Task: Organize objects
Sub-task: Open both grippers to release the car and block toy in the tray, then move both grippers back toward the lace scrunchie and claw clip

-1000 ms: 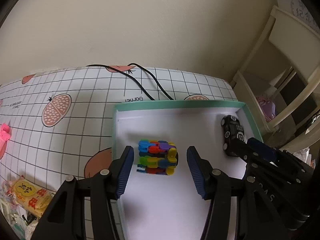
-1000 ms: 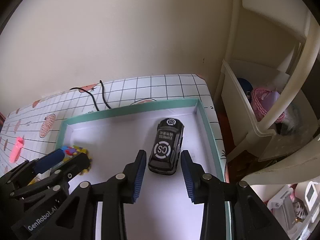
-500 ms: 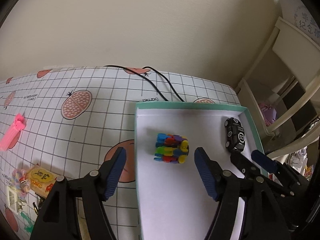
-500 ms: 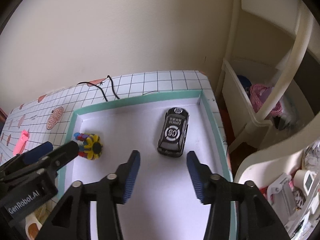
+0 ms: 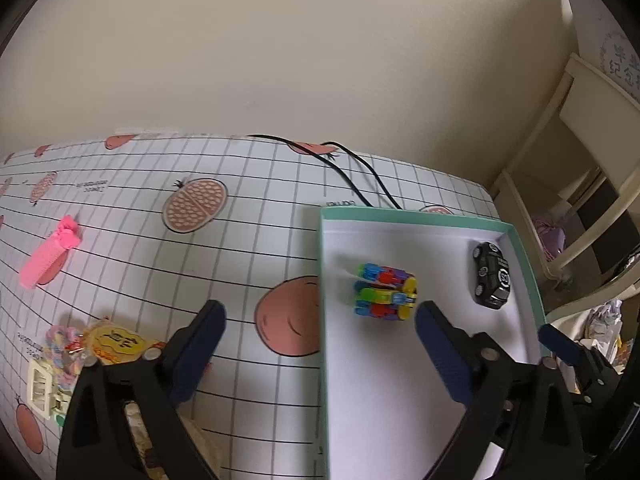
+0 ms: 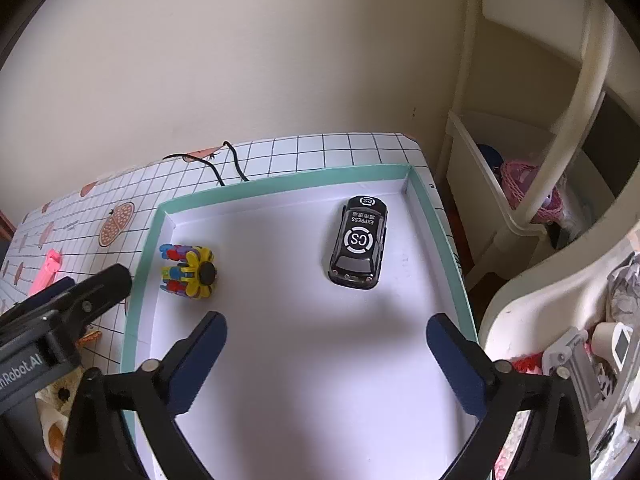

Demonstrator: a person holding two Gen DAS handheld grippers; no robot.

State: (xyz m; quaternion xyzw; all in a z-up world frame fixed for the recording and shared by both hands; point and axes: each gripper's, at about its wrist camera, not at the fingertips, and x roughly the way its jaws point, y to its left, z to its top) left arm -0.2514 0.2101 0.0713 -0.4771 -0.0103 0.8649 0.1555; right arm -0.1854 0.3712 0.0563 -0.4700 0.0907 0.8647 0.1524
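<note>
Both grippers hang spread wide and empty above the table: the left gripper [image 5: 318,322] straddles the near-left wall of the teal-rimmed box [image 5: 320,280], and the right gripper [image 6: 326,332] is over the box's white floor. Nearest the left gripper, outside the box on the gridded tablecloth [image 5: 240,240], sits a small heap with a yellow packet [image 5: 114,342] and a pastel bead loop [image 5: 60,336]; both look light and limp, so I would expect them to sag and want a pinch across the middle. Inside the box, close to its left wall, lies the multicoloured link toy [image 6: 188,268], probably light jointed plastic that may flex, best squeezed across its flat ends. Further right in the box, well apart from it, stands the black toy car [image 6: 360,242], seemingly rigid and the heaviest piece, with glossy flanks that could slip; gripping across the doors seems safest. Farther left on the cloth lies a pink clip [image 5: 48,254], thin, stiff and low, likely needing a pinch across its narrow width. A black cable [image 5: 360,176] trails at the far edge.
</note>
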